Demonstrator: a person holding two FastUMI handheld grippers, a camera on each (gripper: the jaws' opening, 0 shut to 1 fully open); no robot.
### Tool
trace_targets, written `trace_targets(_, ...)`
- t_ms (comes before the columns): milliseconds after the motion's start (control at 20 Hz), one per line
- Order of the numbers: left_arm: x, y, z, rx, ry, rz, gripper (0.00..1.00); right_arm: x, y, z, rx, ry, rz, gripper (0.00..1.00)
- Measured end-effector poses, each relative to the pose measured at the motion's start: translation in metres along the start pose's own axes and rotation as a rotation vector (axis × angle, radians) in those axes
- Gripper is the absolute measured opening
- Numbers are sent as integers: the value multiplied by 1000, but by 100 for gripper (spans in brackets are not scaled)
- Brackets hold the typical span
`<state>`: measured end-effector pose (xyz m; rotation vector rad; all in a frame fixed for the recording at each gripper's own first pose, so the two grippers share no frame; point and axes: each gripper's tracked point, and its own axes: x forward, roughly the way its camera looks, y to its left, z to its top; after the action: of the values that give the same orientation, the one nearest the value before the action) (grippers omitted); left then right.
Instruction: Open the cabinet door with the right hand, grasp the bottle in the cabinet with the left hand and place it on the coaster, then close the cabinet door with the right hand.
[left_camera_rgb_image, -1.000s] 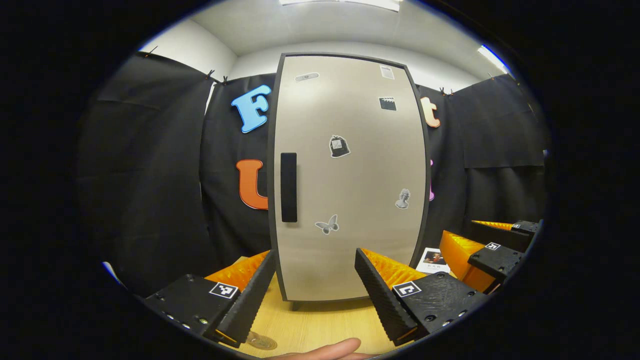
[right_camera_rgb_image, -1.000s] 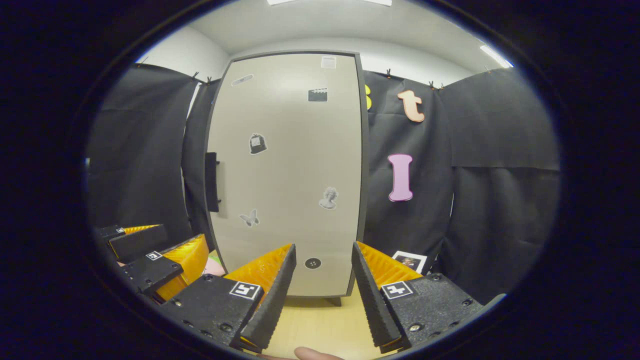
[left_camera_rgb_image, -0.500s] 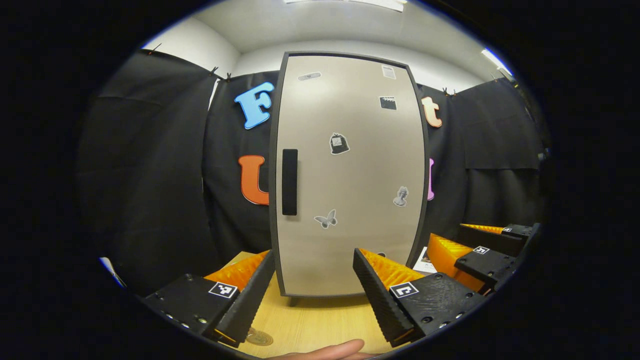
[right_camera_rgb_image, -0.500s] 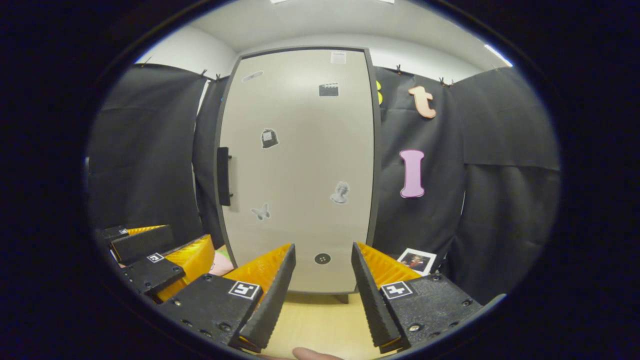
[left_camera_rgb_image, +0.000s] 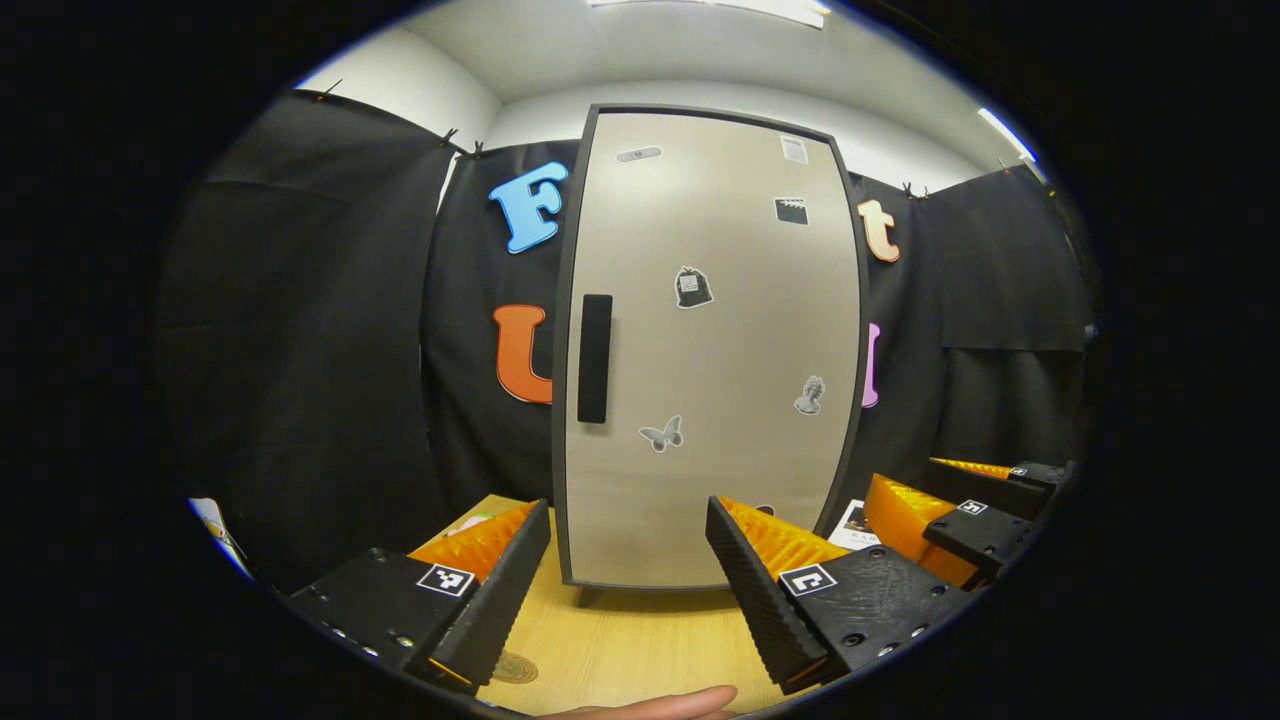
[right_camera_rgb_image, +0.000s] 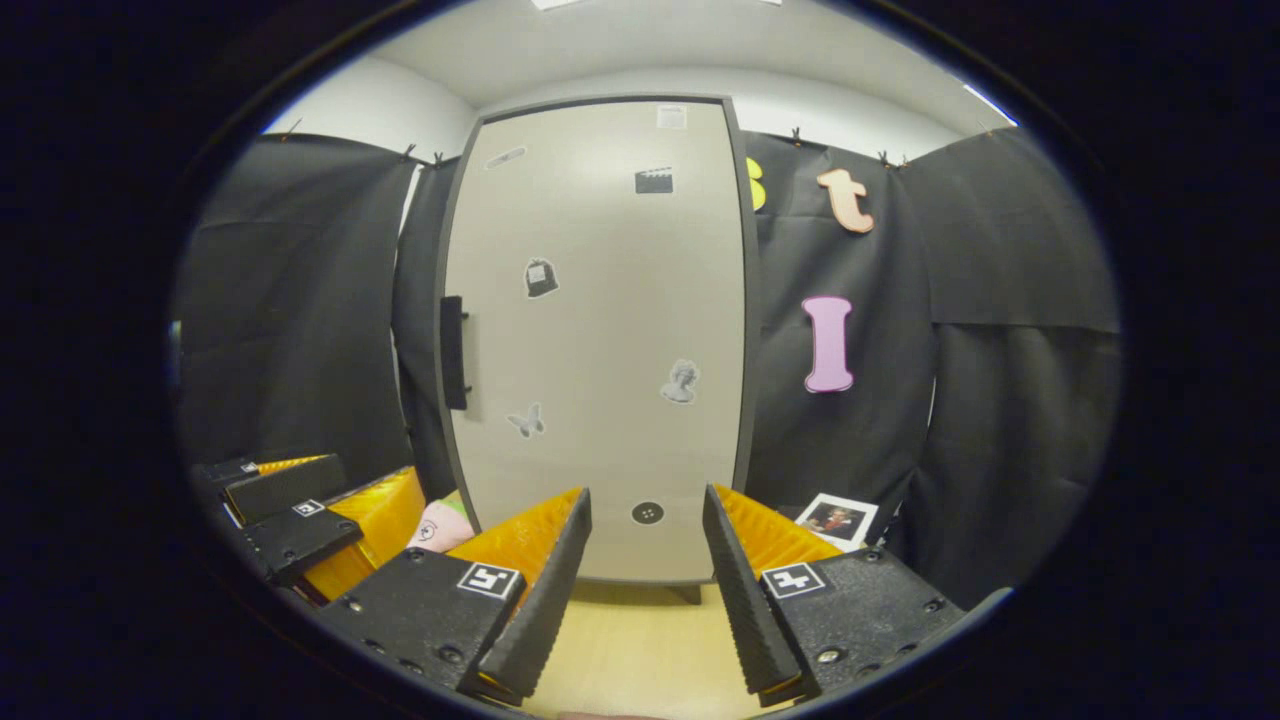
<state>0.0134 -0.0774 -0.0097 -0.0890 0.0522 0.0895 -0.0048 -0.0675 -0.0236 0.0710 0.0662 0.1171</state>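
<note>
Cabinet door (left_camera_rgb_image: 715, 350) closed, standing at the far edge of the wooden surface (left_camera_rgb_image: 640, 640); handle (left_camera_rgb_image: 594, 357) on its left side. Left gripper (left_camera_rgb_image: 628, 575) and right gripper (right_camera_rgb_image: 645, 570) hover before it, jaws spread, grasping nothing. Coaster (left_camera_rgb_image: 512, 667) lies near the surface's front edge. Bottle unseen behind door.

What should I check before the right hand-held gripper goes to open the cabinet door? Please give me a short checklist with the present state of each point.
1. Cabinet door is shut and needs opening: ok.
2. Handle on the door's left edge is in sight and free: ok.
3. Right hand-held gripper is open and holds nothing: ok.
4. Right hand-held gripper is at the handle: not ok; it points at the door's lower middle, apart from it.
5. Left hand-held gripper is open and ready for the bottle: ok.
6. Bottle stands inside the cabinet: cannot tell; the shut door hides it.
</note>
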Motion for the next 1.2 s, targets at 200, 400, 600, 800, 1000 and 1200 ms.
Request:
trace_targets(200, -7, -6, 11, -32, -50, -24, 95, -12, -5, 9, -11, -48, -19, 72)
trace_targets(400, -6, -11, 11, -23, -42, -35, 95, -14, -4, 16, -22, -90, -30, 73)
trace_targets(600, -8, -14, 11, -8, -50, -43, 95, -11, -3, 14, -15, -76, -26, 73)
trace_targets(800, -8, -14, 11, 11, -46, -36, 95, -15, -11, 14, -23, -78, -64, 74)
trace_targets(1000, -12, -14, 11, 16, -51, -30, 95, -19, -8, 15, -28, -96, -48, 74)
trace_targets(1200, -15, -15, 13, 19, -63, -16, 95, -21, -8, 14, -29, -104, -24, 73)
